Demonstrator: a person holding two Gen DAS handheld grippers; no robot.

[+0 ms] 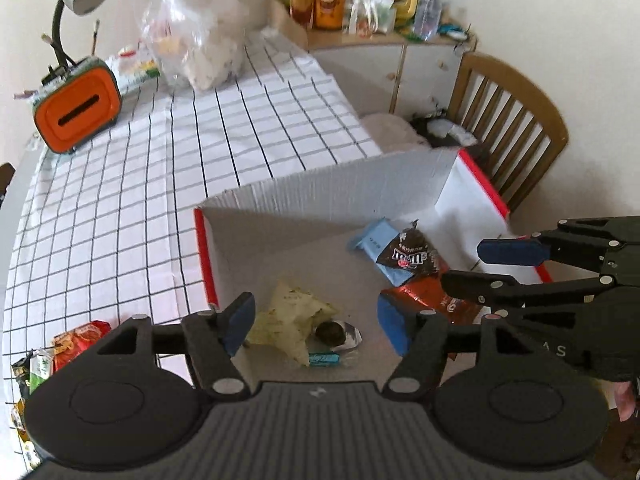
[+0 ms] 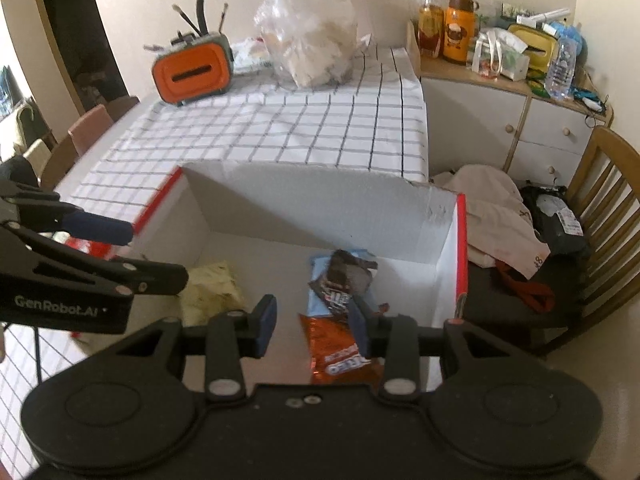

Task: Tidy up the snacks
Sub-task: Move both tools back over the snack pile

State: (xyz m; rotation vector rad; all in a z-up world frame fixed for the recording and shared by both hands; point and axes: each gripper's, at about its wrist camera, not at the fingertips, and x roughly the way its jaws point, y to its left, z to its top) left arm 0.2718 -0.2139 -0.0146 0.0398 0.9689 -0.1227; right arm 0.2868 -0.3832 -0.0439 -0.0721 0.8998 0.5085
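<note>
Snacks (image 1: 412, 258) in box (image 1: 320, 192), centre floor bare.

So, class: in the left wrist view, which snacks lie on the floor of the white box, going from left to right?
Pale yellow packet → small teal wrapper → dark round sweet → M&M's bag.

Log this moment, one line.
left tool: open, empty | right tool: open, empty | box: M&M's bag, Oreo packet, yellow bag inside | loose snacks outside
</note>
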